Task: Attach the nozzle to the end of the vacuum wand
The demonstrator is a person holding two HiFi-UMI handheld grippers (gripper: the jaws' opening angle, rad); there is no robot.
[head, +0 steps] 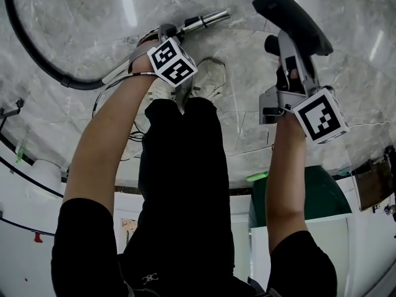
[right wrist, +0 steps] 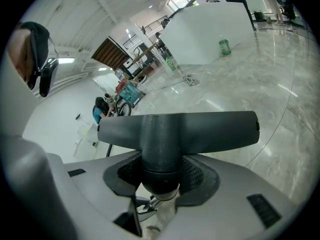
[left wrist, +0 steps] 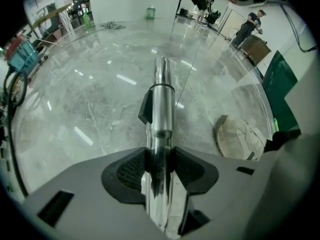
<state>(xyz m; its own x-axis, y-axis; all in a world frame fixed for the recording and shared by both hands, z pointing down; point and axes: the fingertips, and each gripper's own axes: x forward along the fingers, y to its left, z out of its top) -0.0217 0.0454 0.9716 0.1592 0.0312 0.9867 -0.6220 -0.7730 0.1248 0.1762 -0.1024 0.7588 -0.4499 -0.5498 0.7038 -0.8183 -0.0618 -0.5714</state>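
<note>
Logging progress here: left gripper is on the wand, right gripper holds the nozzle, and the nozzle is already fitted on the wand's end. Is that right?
Not quite. The nozzle isn't on the wand yet: the head view shows the wand's end bare, with the nozzle apart from it in the right gripper. The left gripper is on the wand, as you said.

Floor (head: 74, 17), polished grey marble. We are listing, lying on it: one chrome vacuum wand (head: 204, 21), one black hose (head: 65, 81), one pale shoe (left wrist: 240, 136), one green can (left wrist: 150, 13), one coiled cable (left wrist: 112, 25).
</note>
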